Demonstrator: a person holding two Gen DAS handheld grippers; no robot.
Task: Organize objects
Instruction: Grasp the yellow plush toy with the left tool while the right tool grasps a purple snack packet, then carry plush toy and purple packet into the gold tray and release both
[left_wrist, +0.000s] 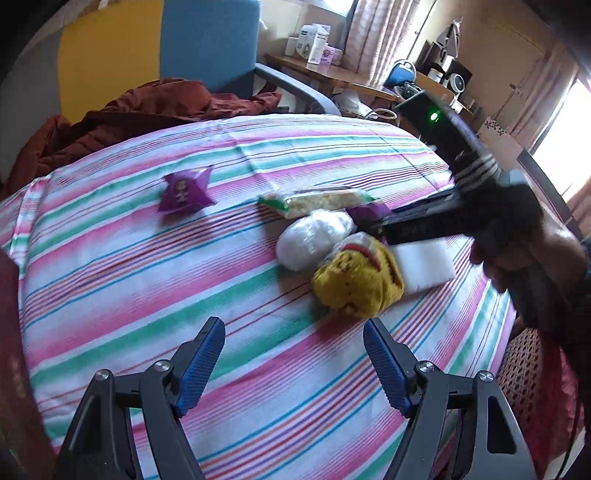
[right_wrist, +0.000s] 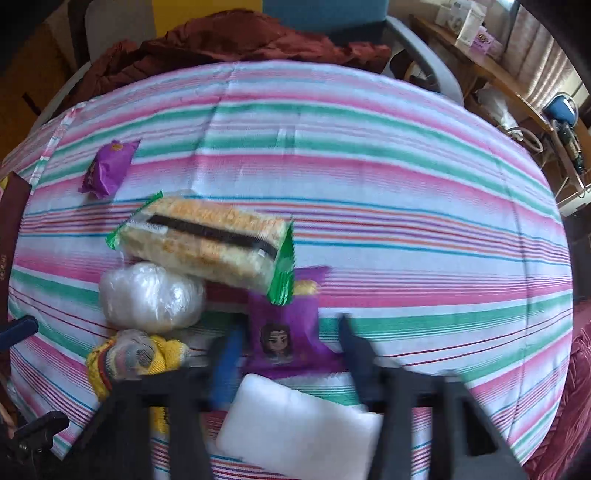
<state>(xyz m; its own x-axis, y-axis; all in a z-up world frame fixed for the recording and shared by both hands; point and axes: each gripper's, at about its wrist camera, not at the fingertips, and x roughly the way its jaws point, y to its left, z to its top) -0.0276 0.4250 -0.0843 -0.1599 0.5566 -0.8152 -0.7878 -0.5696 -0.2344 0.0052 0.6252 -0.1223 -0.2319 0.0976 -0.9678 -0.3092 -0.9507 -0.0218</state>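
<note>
On the striped tablecloth (left_wrist: 147, 258) lie a purple snack packet (left_wrist: 185, 192), a long green-edged cracker pack (right_wrist: 207, 242), a clear plastic bundle (right_wrist: 149, 295), a yellow knitted item (left_wrist: 356, 282), a white sponge (right_wrist: 299, 424) and a second purple packet (right_wrist: 282, 332). My left gripper (left_wrist: 293, 347) is open and empty, just short of the yellow item. My right gripper (right_wrist: 290, 343) is open, its jaws on either side of the second purple packet, above the white sponge. In the left wrist view it (left_wrist: 373, 225) reaches in from the right.
A dark red cloth (right_wrist: 236, 40) is heaped at the table's far edge, by a grey-armed blue chair (left_wrist: 295, 86). A wooden shelf with boxes (left_wrist: 317, 48) stands behind. A woven seat (left_wrist: 524, 373) is at the right edge.
</note>
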